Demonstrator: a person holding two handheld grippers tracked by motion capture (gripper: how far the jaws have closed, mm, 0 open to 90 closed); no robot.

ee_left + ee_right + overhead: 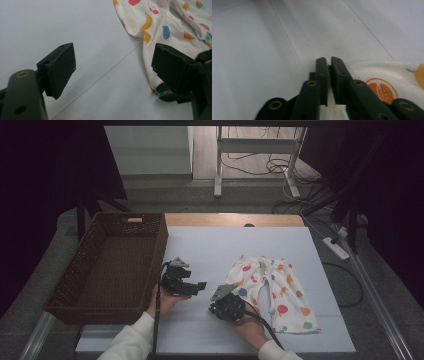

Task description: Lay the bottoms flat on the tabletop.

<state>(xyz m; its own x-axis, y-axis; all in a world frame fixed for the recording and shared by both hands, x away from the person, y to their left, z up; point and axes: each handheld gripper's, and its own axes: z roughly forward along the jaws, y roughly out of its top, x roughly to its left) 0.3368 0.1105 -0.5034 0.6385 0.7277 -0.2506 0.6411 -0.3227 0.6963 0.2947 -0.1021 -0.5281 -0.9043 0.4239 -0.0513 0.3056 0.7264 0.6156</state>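
Right tool (223, 296) low, jaws together, at the trousers' (272, 292) edge.

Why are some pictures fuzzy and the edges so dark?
High view: the white table is lit, the room around it falls near black. Left gripper view: the left tool looms soft and blurry up close, while the pants show their fruit prints clearly. Right gripper view: the right tool is dim and hazy, the table evenly lit without glare.

Beyond the left gripper (112, 72), the fruit-print trousers (162, 27) run off the top and right edges; its right jaw hides their hem.
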